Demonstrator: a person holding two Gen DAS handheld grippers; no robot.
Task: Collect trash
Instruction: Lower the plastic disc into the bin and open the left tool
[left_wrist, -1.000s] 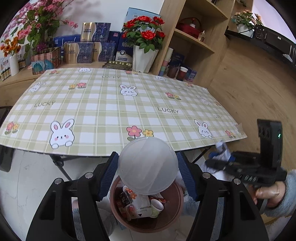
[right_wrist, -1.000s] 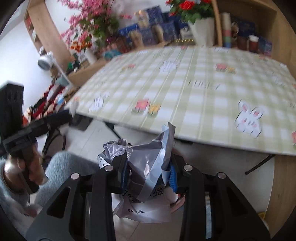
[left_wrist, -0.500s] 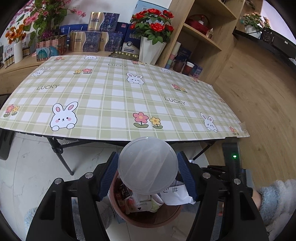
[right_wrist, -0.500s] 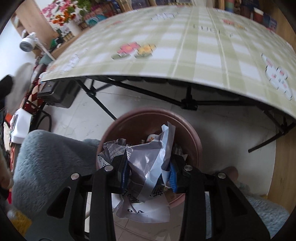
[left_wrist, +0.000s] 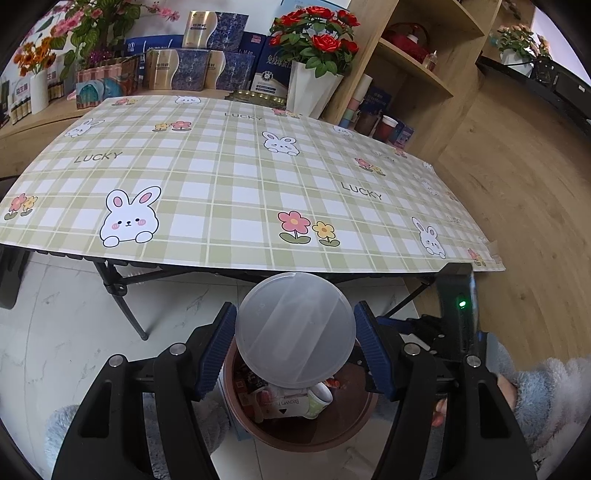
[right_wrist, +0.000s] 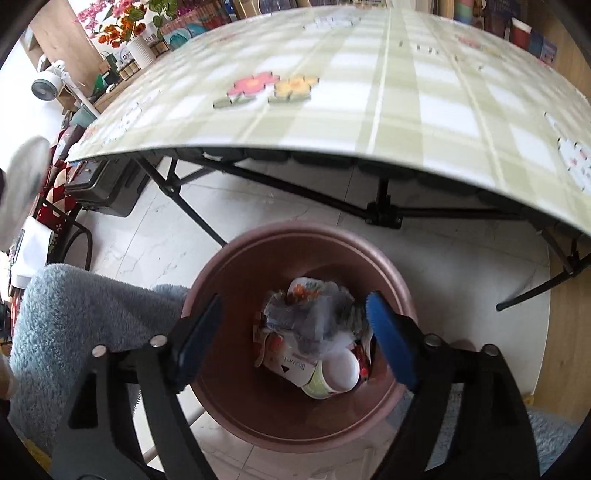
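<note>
Low centre of the left wrist view: left gripper clamped on a round lid, blue ribbed pads pressing its left and right edges. Translucent, frosted plastic, a flat disc with no long axis, its broad face turned up toward the camera, top edge tipped toward the table. Directly under it, a brown bin, round, smooth plastic, partly hidden by the lid.

Right wrist view, lower centre: right gripper with jaws opening, spread wide over the bin, nothing pressed between the pads. Below the gap, inside the bin, a crumpled wrapper, grey and shiny, wrinkled foil-like film, blurred, lying on the other trash; too bunched up to give a long axis or a facing. Beside it, lower right in the bin, a paper cup on its side, open mouth toward the camera, and a white carton with print, lying flat.

Upper half of both views: table under a green checked cloth with rabbits and flowers, on black folding legs. Left edge of the right view: a fluffy grey-blue sleeve.
</note>
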